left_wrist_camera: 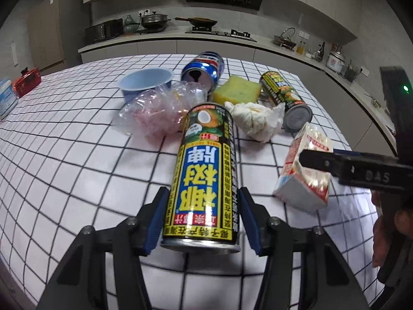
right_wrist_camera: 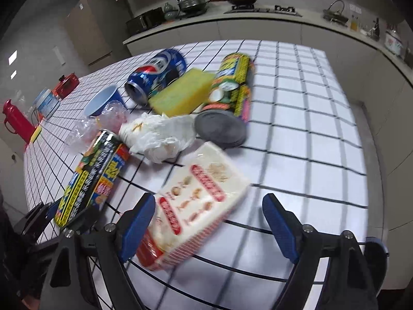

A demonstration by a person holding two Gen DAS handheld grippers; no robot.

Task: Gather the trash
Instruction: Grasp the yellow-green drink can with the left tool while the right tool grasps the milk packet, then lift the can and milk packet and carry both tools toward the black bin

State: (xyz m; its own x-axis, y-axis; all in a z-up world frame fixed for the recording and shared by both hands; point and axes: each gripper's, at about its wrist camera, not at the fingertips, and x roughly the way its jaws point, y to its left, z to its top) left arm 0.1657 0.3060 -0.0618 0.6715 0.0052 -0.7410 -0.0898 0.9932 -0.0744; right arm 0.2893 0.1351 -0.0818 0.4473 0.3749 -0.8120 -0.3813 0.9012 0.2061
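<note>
left wrist view: the left hand-held gripper [left_wrist_camera: 202, 222] pinches a yellow coconut-drink can [left_wrist_camera: 205, 178] lying on the checked surface [left_wrist_camera: 77, 155], blue pads against both its sides. behind it sit a crumpled plastic bag [left_wrist_camera: 157, 111], a blue cup [left_wrist_camera: 147, 82], a pepsi can [left_wrist_camera: 204, 71], a yellow sponge [left_wrist_camera: 236, 90], a tissue wad [left_wrist_camera: 255, 120] and a second can [left_wrist_camera: 286, 99].

right wrist view: the right hand-held gripper [right_wrist_camera: 209, 227] is spread wide around a milk carton [right_wrist_camera: 196, 201], its left pad touching the carton, the right one well apart.

Both cameras sit low and close over the checked tablecloth [left_wrist_camera: 77, 155], facing the kitchen counter [left_wrist_camera: 165, 41] beyond it. The right camera looks from further right, and both share the white tissue wad [left_wrist_camera: 255, 121] [right_wrist_camera: 157, 137].
</note>
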